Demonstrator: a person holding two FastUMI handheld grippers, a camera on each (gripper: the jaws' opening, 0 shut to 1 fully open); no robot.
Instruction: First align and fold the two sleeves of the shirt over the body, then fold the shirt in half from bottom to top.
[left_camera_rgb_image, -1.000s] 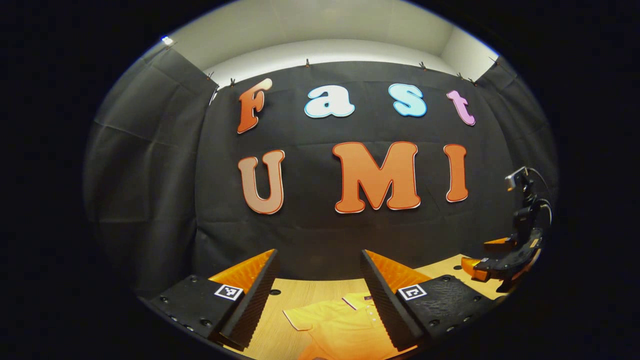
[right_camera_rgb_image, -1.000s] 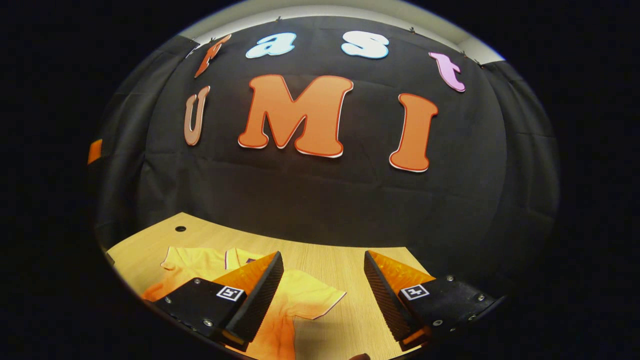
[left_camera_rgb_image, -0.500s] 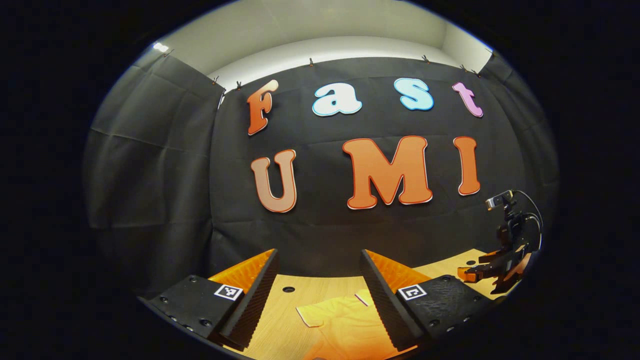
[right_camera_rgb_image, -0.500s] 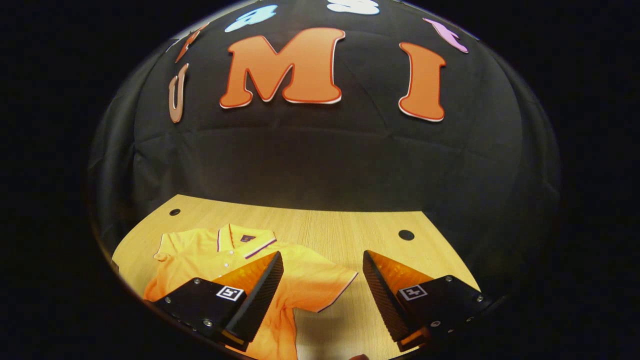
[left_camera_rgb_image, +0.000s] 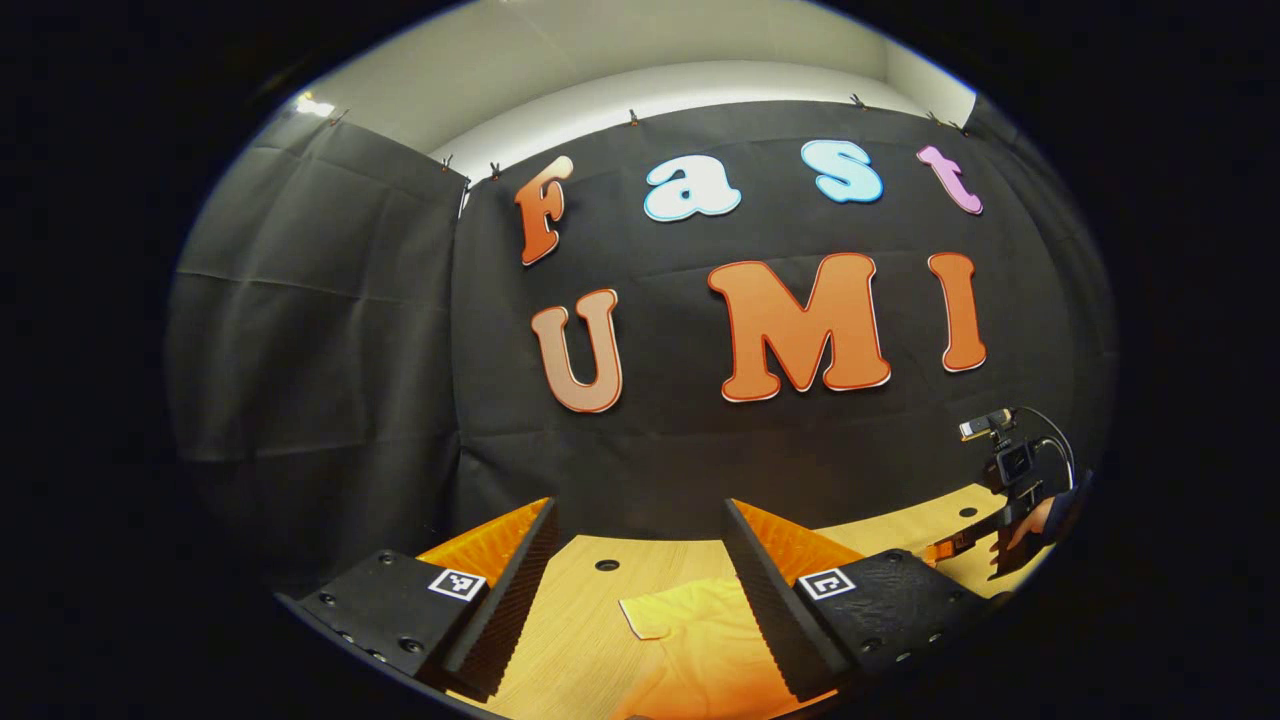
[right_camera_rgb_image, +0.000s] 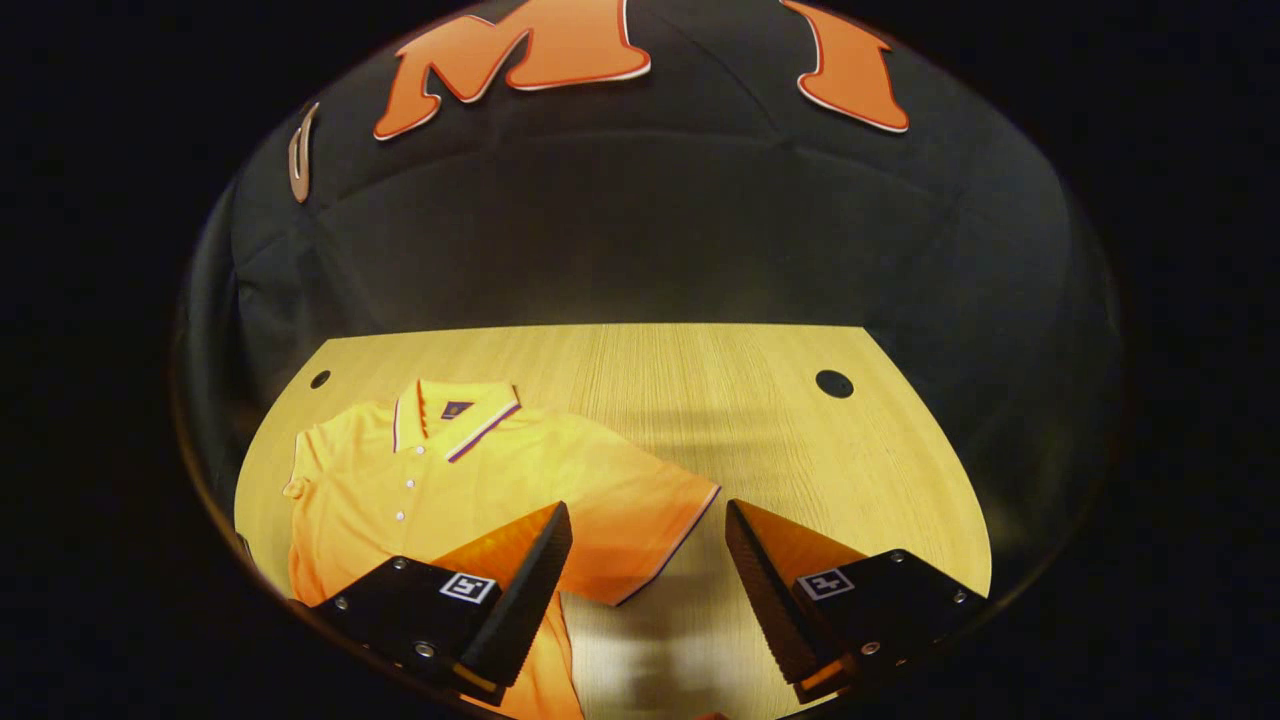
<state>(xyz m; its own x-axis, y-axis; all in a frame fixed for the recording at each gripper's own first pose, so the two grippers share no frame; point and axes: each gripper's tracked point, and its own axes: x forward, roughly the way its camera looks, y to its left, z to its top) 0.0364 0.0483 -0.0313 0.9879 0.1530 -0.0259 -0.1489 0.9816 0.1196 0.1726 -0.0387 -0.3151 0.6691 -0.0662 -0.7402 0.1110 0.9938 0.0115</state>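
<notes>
The shirt (right_camera_rgb_image: 450, 490) lies flat on the table (right_camera_rgb_image: 700, 400), front side up, with the collar toward the far wall. In the right gripper view its right-hand sleeve (right_camera_rgb_image: 650, 520) is spread out to the side, not folded over the body. In the left gripper view the other sleeve (left_camera_rgb_image: 660, 620) also lies out on the wood. So I judge that no fold is made yet: both sleeves and the bottom-to-top fold are all left to do.

The right gripper (right_camera_rgb_image: 645, 570) hangs above the table with its jaws apart, and the edge of the spread sleeve lies between them below; it holds nothing. The left gripper (left_camera_rgb_image: 640, 570) has its jaws apart too and is empty, above the other sleeve. The first step, taking the sleeves, seems only about to begin.
</notes>
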